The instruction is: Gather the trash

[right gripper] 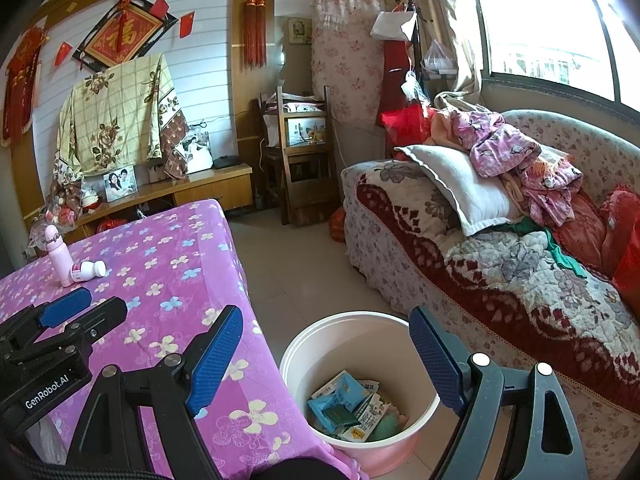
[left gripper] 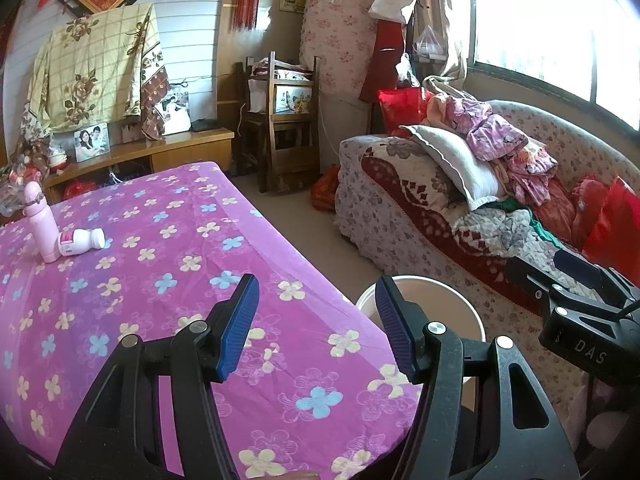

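Judging by the wrappers already lying in the round pale-pink plastic bin on the floor beside the table with the purple flowered cloth, collection looks nearly finished. Both claws hang angled downward, empty with jaws apart: the left gripper over the table edge, the right gripper wider above the bin. Next, I judge, comes reaching far across for the small white toppled bottle with a pink label against the upright pale-pink flask, if it is trash.

My left claw gapes empty, lower middle, over the purple tabletop; two pink bottles stand far left.
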Demonstrator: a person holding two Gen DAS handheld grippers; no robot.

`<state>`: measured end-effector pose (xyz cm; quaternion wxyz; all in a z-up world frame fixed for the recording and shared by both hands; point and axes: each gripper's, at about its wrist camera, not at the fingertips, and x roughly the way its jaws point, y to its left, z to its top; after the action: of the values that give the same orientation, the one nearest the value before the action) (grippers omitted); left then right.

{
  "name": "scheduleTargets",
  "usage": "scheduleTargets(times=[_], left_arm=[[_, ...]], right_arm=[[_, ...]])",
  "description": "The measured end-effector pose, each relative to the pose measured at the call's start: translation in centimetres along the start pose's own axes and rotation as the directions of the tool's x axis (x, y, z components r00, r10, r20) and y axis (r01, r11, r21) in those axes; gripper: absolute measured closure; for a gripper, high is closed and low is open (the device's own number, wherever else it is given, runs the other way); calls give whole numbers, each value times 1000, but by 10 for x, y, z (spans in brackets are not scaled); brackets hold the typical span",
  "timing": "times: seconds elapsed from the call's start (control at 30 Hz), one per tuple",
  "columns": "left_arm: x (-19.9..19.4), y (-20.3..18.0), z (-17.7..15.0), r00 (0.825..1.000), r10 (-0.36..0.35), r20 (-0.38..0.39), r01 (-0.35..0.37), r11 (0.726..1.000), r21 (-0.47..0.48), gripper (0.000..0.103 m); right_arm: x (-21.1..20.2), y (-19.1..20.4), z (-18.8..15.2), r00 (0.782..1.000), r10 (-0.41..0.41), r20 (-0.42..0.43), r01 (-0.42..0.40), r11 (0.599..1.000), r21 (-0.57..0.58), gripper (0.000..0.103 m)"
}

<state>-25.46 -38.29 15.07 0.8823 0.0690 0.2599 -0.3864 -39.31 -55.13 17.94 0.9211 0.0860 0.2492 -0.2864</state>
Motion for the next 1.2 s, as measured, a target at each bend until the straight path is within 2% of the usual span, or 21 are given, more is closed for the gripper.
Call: scheduleTargets(times=[1.2], left_arm=[[-1, 7, 2, 1000, 6, 2, -6, 1000, 0, 44]], right_arm=[[5, -2, -4, 1000, -2, -11, 2, 1000, -5, 19]])
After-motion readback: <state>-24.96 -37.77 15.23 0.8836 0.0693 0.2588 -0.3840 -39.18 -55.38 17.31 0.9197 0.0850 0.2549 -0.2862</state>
